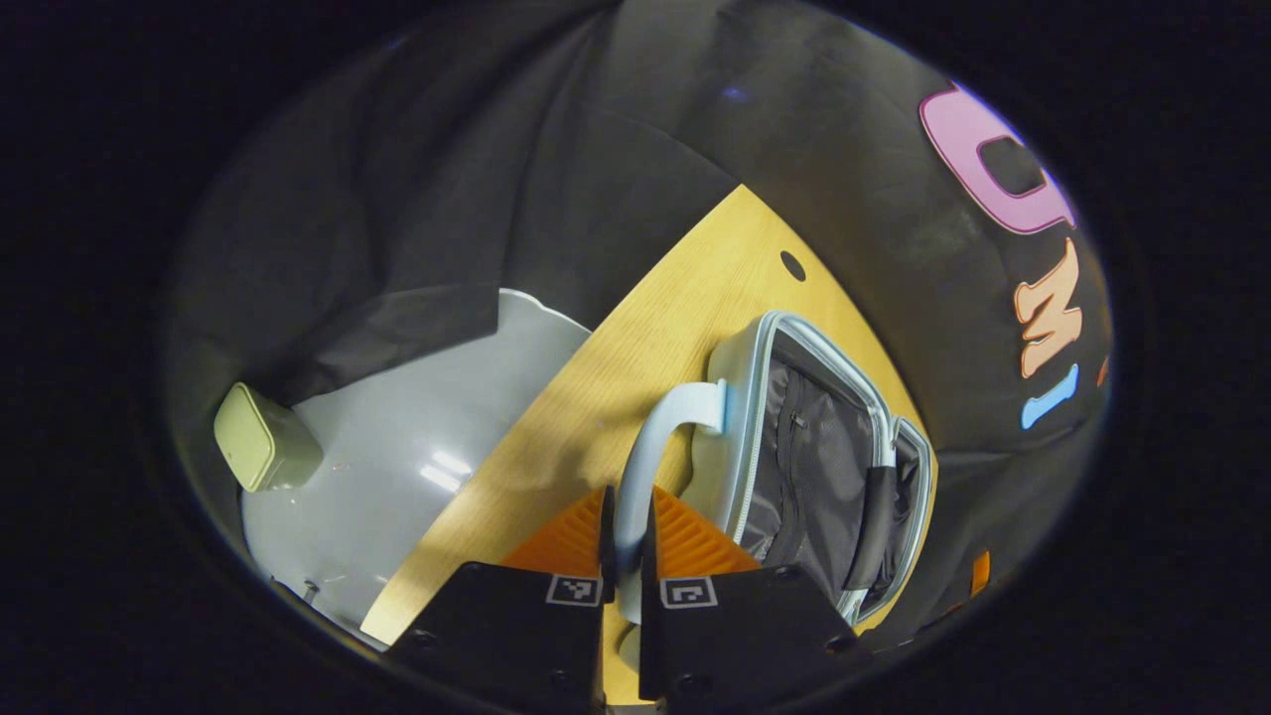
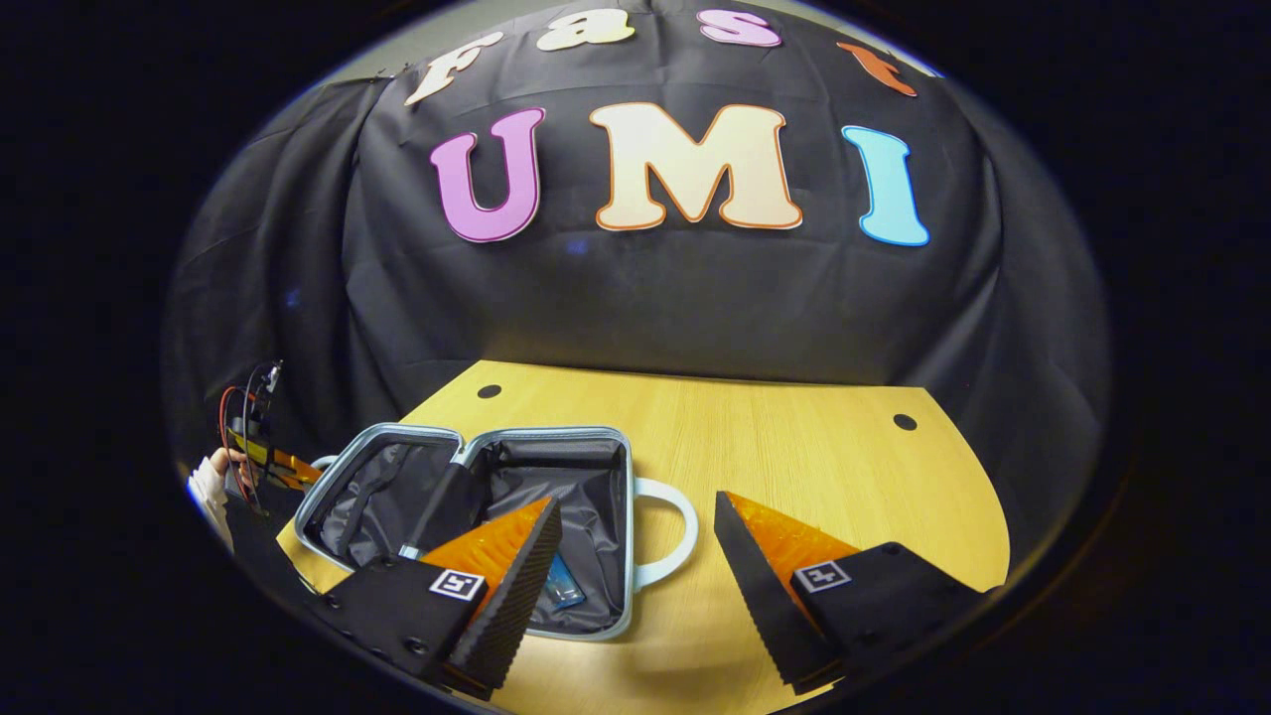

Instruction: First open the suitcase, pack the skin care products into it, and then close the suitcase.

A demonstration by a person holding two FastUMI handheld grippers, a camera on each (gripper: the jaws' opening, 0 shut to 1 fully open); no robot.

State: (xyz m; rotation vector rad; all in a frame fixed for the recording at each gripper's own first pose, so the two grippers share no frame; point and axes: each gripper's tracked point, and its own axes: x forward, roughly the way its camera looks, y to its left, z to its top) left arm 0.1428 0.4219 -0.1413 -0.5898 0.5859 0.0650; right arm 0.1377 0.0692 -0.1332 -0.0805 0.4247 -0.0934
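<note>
A pale blue suitcase lies open on the wooden table, its dark lining showing in both halves. Deep in the near half lies a small blue product. In the left gripper view the suitcase stands on edge to the right, and my left gripper is shut on its curved handle. My right gripper hangs open over the table, just right of the case, with the other handle between its spread fingers but untouched.
A pale green box sits on the grey floor beyond the table edge. In the right gripper view a hand with the other gripper and wires shows at the far left. Black cloth walls ring the table.
</note>
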